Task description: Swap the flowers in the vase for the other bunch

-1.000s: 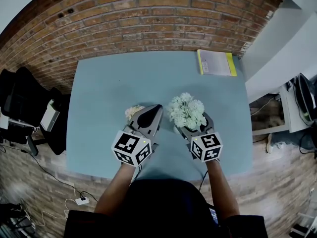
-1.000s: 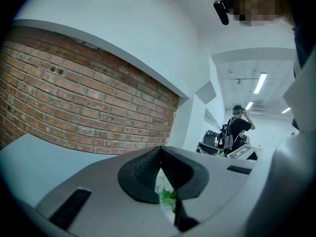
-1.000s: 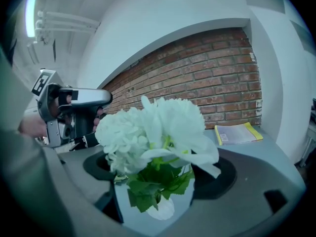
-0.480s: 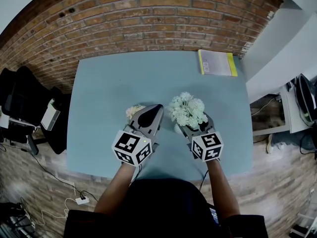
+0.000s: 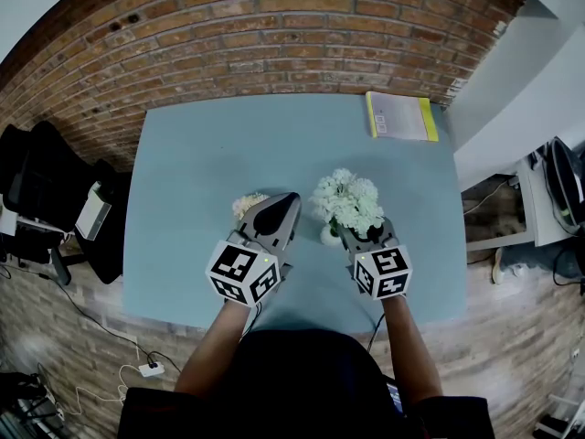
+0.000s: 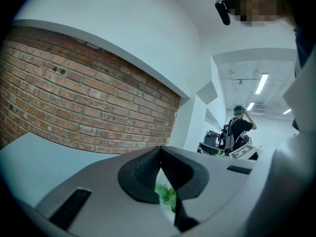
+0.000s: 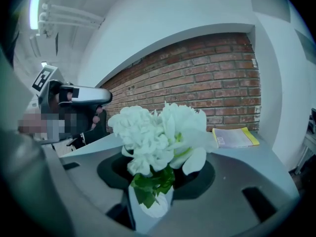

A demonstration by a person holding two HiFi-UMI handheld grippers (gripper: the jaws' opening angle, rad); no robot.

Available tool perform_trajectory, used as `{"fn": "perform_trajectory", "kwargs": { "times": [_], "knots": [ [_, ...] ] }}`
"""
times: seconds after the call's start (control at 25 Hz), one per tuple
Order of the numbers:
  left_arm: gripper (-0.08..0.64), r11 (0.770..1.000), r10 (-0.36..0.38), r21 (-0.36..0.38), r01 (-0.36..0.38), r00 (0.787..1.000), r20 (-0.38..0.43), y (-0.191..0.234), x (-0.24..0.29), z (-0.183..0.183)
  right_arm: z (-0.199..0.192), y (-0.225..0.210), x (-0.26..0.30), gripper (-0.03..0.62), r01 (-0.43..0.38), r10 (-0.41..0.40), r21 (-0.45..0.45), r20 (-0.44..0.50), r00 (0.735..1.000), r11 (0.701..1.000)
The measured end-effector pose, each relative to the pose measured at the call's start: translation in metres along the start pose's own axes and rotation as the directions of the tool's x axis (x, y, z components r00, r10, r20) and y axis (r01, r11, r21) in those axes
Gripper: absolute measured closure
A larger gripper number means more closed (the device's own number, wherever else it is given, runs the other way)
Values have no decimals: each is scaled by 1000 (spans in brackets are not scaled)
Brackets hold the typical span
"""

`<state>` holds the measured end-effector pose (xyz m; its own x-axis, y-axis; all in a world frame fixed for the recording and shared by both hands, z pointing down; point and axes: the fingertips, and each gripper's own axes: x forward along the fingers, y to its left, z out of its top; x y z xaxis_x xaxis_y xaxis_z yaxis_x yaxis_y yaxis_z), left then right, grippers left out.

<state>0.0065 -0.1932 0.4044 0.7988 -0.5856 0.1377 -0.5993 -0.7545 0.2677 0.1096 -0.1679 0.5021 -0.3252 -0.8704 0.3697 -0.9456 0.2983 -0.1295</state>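
A bunch of white flowers point(image 5: 347, 201) stands in a small white vase point(image 5: 329, 236) on the blue table point(image 5: 201, 154). My right gripper point(image 5: 366, 234) reaches in under the blooms. Its jaws have just been closing and now hug the green stems and leaves just above the vase point(image 7: 148, 209), under the white flowers point(image 7: 158, 132). My left gripper point(image 5: 286, 201) hovers to the left of the vase. It is shut on the other bunch, whose cream blooms point(image 5: 245, 207) poke out on its left. A green leaf point(image 6: 165, 196) shows between its closed jaws.
A booklet with a yellow edge point(image 5: 399, 115) lies at the table's far right corner. A brick wall point(image 5: 274, 26) backs the table. A black office chair point(image 5: 37, 181) stands off the left side. A person point(image 6: 239, 132) stands far off in the room.
The right gripper's jaws have narrowed around the white bunch. More of the vase now shows at their left. The left gripper has kept still.
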Motion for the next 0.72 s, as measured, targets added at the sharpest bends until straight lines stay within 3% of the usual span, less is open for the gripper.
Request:
{"fn": "perform_trajectory", "kwargs": {
  "times": [0.72],
  "knots": [
    [552,1000,-4,2,4,1000,2,-4,0,2,2,5,-6,462,-15,15,-34,12,1000,999]
  ]
}}
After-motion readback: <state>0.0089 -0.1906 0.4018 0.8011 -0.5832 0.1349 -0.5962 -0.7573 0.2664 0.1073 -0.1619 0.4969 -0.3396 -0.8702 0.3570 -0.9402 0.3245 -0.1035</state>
